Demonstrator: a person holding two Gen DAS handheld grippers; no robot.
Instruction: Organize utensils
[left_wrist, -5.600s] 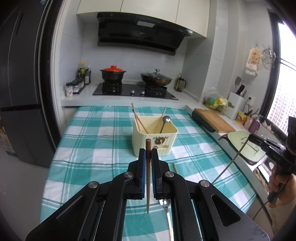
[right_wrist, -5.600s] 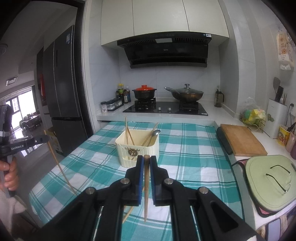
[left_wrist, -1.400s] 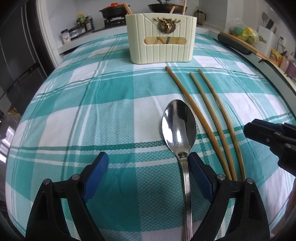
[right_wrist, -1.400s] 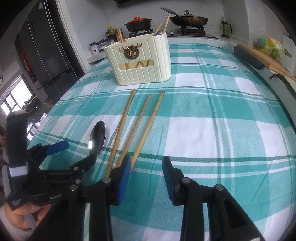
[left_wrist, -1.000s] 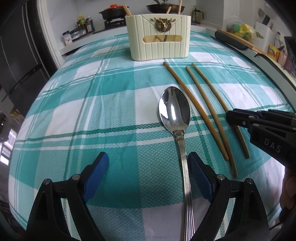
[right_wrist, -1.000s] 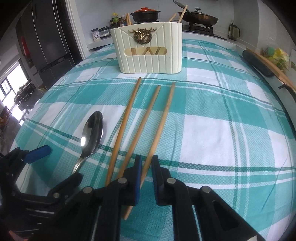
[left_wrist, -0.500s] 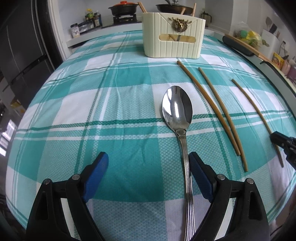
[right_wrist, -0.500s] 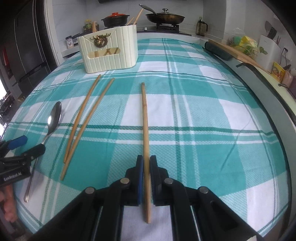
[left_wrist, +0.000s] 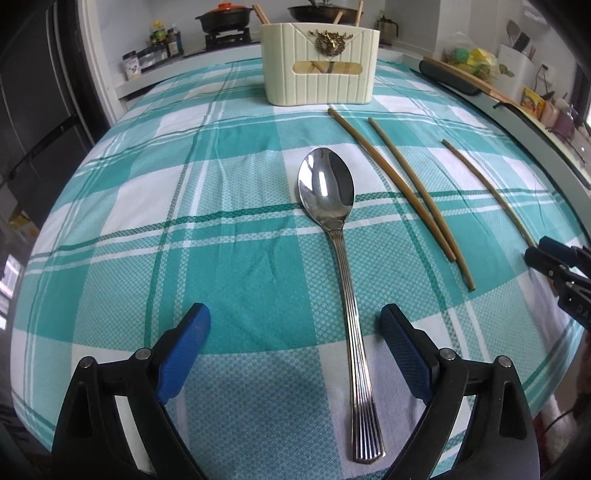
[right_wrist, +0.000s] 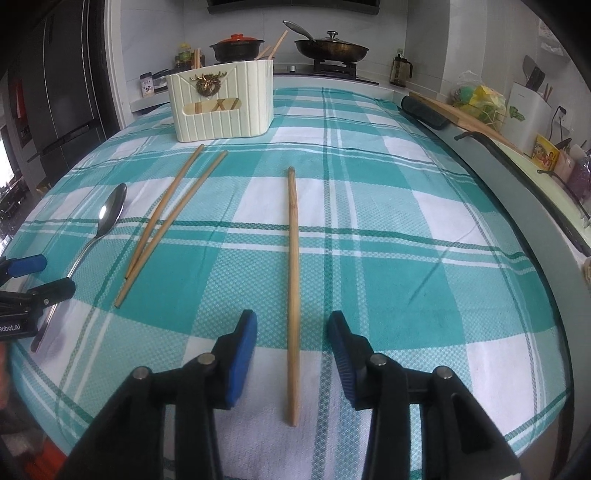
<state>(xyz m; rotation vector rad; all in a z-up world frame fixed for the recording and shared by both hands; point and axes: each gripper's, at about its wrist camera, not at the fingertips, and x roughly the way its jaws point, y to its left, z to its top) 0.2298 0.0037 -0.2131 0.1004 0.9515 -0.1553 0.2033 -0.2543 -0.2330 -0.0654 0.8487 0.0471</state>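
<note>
Right gripper (right_wrist: 291, 339) sits low centre of the right wrist view, jaws opening. A single wooden chopstick (right_wrist: 292, 288) lies flat on the checked tablecloth (right_wrist: 406, 258) between the blue pads (right_wrist: 242, 354), which clear it on both sides, so nothing is gripped. My read: it sits apart from the others so the pads can straddle it without snagging a neighbour.

Left gripper (left_wrist: 295, 350) sits at the bottom of the left wrist view, jaws opening and already wide. The steel spoon (left_wrist: 343, 258) handle runs up between the pads (left_wrist: 184, 343), nearer the right one and touching neither. It looks lined up for a handle grab.

The chopstick pair (right_wrist: 162, 225) lies left of centre in the right view, the sticks just beside each other and converging toward their near ends. The cream utensil holder (right_wrist: 221, 107) stands upper left on the cloth, well apart from the loose pieces, with chopstick tips poking above its rim.

Hard to see:
- The holder's compartments are hidden behind its front wall, and only a slot shows crossed sticks.
- In the left view the single chopstick's near end is lost behind the other gripper at the right edge.
- In the right view the spoon handle's end is masked by the left gripper at the lower left.
- The person's hands are only slivers at the frame edges.
</note>
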